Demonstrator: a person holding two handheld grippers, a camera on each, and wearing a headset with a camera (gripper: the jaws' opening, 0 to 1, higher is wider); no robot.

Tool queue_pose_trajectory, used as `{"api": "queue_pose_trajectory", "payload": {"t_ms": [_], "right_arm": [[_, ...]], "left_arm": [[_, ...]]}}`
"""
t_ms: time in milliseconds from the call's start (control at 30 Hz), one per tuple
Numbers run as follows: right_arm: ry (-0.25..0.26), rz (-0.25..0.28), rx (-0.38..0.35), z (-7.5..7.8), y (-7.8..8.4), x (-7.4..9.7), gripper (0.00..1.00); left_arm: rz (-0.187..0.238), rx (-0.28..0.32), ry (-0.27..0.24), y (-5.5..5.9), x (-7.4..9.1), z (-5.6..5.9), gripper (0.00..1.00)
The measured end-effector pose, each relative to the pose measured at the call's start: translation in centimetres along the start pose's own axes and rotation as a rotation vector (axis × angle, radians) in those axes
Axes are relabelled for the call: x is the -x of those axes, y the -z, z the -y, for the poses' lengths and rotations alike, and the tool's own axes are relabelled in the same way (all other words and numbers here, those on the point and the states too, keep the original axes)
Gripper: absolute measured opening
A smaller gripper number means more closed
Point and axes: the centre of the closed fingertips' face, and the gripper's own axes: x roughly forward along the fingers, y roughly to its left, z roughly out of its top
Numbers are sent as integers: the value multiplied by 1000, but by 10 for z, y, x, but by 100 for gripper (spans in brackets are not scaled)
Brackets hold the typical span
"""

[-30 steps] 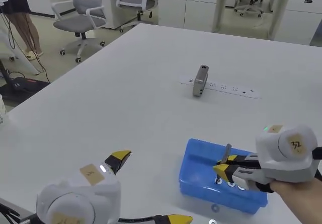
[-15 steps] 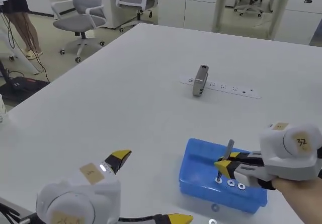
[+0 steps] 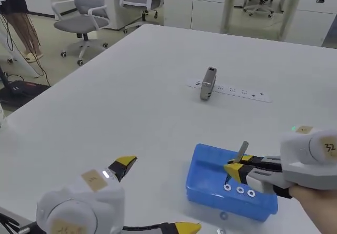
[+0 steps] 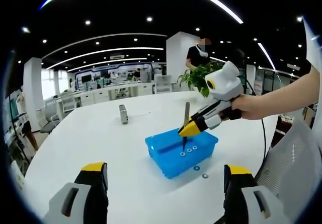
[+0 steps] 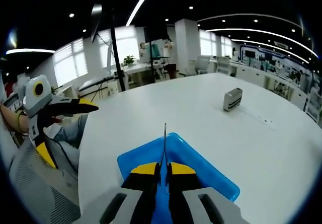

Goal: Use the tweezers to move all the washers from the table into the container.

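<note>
While we look down at the white counter (image 3: 131, 102), the right gripper (image 3: 233, 172) hangs over the blue container (image 3: 208, 168). Its jaws are pressed tight on one pair of tweezers (image 3: 242, 151). The tweezers stand nearly upright, top end above the jaws and tips pointing down inside the container.

We count three washers (image 3: 239, 190) in a short row on the container floor. The tweezer tips sit just by the washer at the left end of that row. We cannot tell whether they touch it.

Two washers are out on the counter, one (image 4: 196, 168) just beside the container's near wall and the other (image 4: 205, 175) a little further out. That makes five in all, three in and two out. From the right gripper view we look straight along the tweezers, with the container's corner beyond the yellow jaw tips.

Our left gripper (image 3: 157, 195) holds nothing and sits low over the counter, left of the container and apart from it. Its two yellow-tipped jaws are spread wide.

Further up the counter lies one white power strip (image 3: 237, 92), with one small grey device (image 3: 209, 83) standing at its left end. Beyond the counter's far left corner we see two office chairs (image 3: 79, 21), and a third shows further back on the right.
</note>
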Motion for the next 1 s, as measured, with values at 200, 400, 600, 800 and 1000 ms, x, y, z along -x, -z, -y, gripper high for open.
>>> {"api": "queue_pose_trajectory", "payload": {"t_ms": [200, 400, 600, 800, 1000], "right_arm": [[0, 35, -15, -5, -9, 9, 4], [-6, 59, -19, -12, -14, 17, 4], [-29, 65, -17, -24, -15, 23, 4], [-50, 66, -20, -35, -12, 28, 4], [-69, 58, -23, -46, -5, 30, 4]], "left_arm": [[-4, -2, -2, 1, 0, 0, 98], [-6, -4, 1, 1, 0, 1, 98], [-8, -6, 7, 1, 0, 2, 99], [-7, -9, 7, 0, 0, 2, 99], [-10, -13, 10, 1, 0, 2, 99]]}}
